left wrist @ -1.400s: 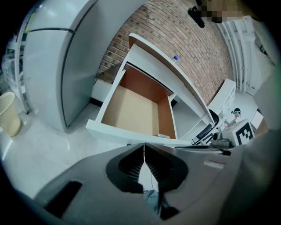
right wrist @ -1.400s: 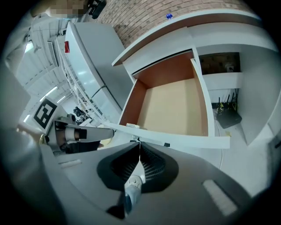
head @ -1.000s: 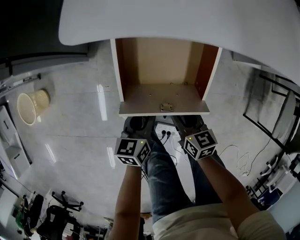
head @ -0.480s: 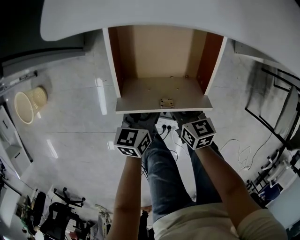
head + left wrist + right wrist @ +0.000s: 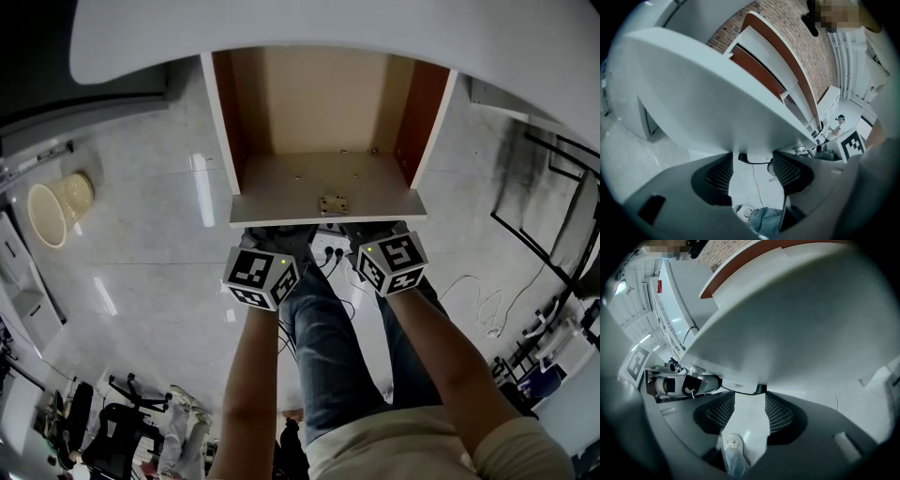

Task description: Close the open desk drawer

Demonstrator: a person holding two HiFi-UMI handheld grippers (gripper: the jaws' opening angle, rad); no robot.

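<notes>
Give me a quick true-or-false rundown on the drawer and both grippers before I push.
1. The drawer stands open under the desk. True.
2. The drawer holds papers. False: it is empty.
3. The left gripper is clamped on the drawer. False: its jaws have just been opening and stand apart, nothing between them.
4. The right gripper is open. True: its jaws have just been opening too, nothing between them.
5. The wicker basket stands on the desk. False: it stands on the floor, at the head view's left.
</notes>
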